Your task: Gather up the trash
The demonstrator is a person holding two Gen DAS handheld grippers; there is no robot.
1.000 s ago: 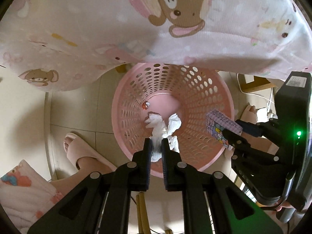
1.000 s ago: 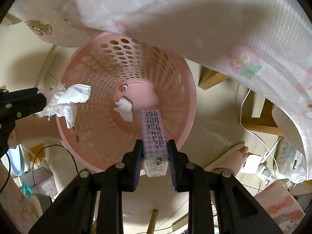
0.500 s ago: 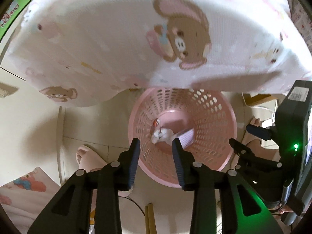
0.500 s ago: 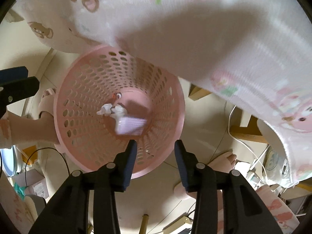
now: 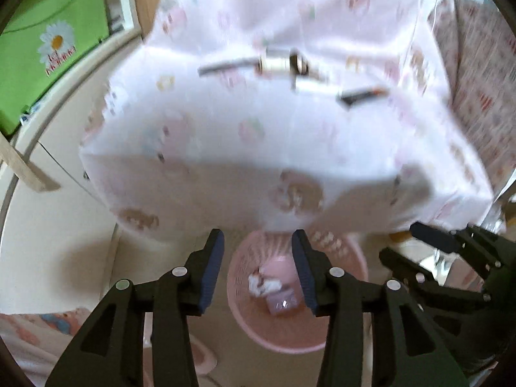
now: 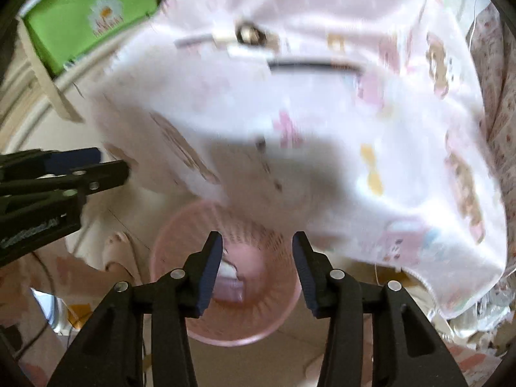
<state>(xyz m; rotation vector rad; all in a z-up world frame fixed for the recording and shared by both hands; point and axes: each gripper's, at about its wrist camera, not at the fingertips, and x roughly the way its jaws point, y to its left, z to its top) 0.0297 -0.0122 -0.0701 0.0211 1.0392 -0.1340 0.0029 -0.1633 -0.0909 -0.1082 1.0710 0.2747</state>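
Both the left gripper [image 5: 257,269] and right gripper [image 6: 257,271] had just opened, empty, above the pink basket [image 5: 338,343], where the tissue [image 5: 262,283] and packet [image 5: 283,304] now lay.

pink basket [image 5: 338,335]: far rim hidden under the tablecloth [image 5: 258,148]
things on tablecloth [image 5: 290,64]: too blurred to name
basket contents [image 6: 229,285]: partly behind a finger, blurred

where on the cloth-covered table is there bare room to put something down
The near part of the tablecloth, between its front edge and the row of small items farther back, looks bare. The back is crowded by those items, too blurred to identify. Below, the pink basket already holds tissue and a small pack.
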